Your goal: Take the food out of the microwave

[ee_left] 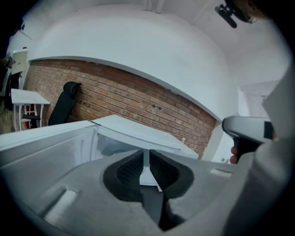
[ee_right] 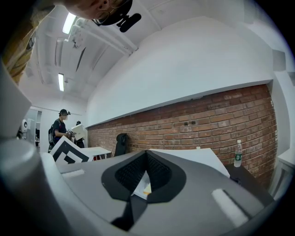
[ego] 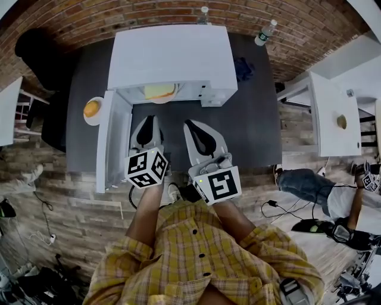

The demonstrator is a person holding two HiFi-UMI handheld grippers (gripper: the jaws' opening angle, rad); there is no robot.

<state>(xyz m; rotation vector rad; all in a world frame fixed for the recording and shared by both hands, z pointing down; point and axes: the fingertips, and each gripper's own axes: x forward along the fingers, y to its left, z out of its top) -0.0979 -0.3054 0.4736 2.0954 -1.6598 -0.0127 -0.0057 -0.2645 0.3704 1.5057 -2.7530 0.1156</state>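
In the head view, one white microwave (ego: 172, 53) is seen on a dark surface (ego: 256, 119). Its door (ego: 113, 140) is swung open to the left. One plate of food (ego: 159, 91), pale yellow, is lying inside the open cavity, near its front edge. One small plate (ego: 92, 109) with a round orange item is placed on the surface, just left of the door. Two bottles are counted at the far edge: one bottle (ego: 204, 14) behind the microwave and a second bottle (ego: 266, 32) further right. Two grippers are held side by side in front of the cavity: the left hand-held gripper (ego: 149, 119) and the right hand-held gripper (ego: 190, 123). Both are pointed at the opening and are kept apart from the food.

In the left gripper view, the jaws of the left hand-held gripper (ee_left: 148, 156) are parted by a narrow slit. Nothing is held between them, and only the white microwave (ee_left: 138, 133) is seen through the slit.

In the right gripper view, the jaw tips of the right hand-held gripper (ee_right: 146, 154) are pressed together and nothing is pinched. Behind the tips, through the small opening between the pads, a piece of the yellow food (ee_right: 147, 190) is seen far ahead. One bottle (ee_right: 238, 154) is visible at the right.
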